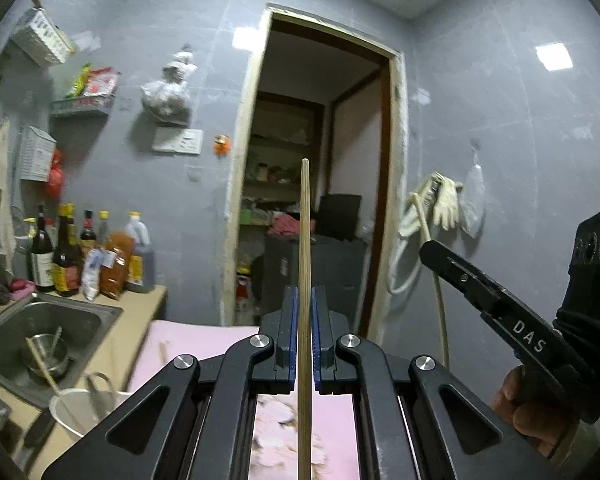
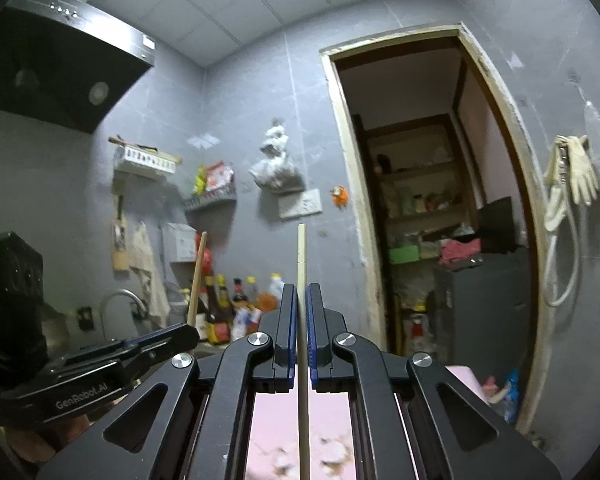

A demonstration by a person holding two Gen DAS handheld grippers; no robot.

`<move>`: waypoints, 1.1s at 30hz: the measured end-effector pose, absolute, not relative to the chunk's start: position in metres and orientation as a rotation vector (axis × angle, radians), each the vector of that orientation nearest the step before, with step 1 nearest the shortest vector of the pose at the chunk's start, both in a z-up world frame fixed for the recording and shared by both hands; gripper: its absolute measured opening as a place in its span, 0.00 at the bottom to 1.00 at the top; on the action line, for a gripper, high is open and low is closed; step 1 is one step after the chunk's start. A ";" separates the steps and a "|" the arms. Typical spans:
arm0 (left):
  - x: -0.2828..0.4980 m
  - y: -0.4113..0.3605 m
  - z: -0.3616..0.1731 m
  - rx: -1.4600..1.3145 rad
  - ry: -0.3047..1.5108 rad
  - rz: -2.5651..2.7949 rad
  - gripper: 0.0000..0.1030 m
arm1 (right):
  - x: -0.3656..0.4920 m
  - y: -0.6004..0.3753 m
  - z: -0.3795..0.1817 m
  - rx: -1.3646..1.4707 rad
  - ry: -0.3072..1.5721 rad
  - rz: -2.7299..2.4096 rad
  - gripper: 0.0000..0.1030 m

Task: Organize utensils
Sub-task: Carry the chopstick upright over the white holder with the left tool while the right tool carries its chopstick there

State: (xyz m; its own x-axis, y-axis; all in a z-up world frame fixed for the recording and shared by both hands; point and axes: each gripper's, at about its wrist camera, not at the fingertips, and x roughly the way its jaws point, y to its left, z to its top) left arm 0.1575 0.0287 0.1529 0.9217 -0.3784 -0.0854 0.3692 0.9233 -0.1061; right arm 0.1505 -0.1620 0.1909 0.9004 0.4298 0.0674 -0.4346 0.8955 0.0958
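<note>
- Two grippers up, each clamped on one chopstick.
- left gripper (image 1: 304, 320): blue pads pinch wooden chopstick (image 1: 305, 240), frame centre, tip pointing up at doorway (image 1: 320, 160).
- right gripper (image 2: 302, 320): pads tight on paler chopstick (image 2: 301, 264), frame centre.
- sink (image 1: 80, 320) lower left in left view, steel bowl (image 1: 48, 354) inside.
</note>
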 end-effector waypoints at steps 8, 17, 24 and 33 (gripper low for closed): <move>0.163 0.075 0.171 -0.094 0.067 -0.258 0.04 | 0.166 -0.126 0.210 0.173 -0.110 0.571 0.03; 0.185 0.126 0.167 -0.106 0.068 -0.107 0.04 | 0.186 -0.087 0.208 0.224 -0.149 0.679 0.03; 0.204 0.144 0.152 -0.093 0.092 -0.032 0.04 | 0.203 -0.063 0.194 0.236 -0.147 0.690 0.03; 0.218 0.159 0.136 -0.103 0.111 -0.009 0.04 | 0.218 -0.045 0.173 0.212 -0.120 0.648 0.03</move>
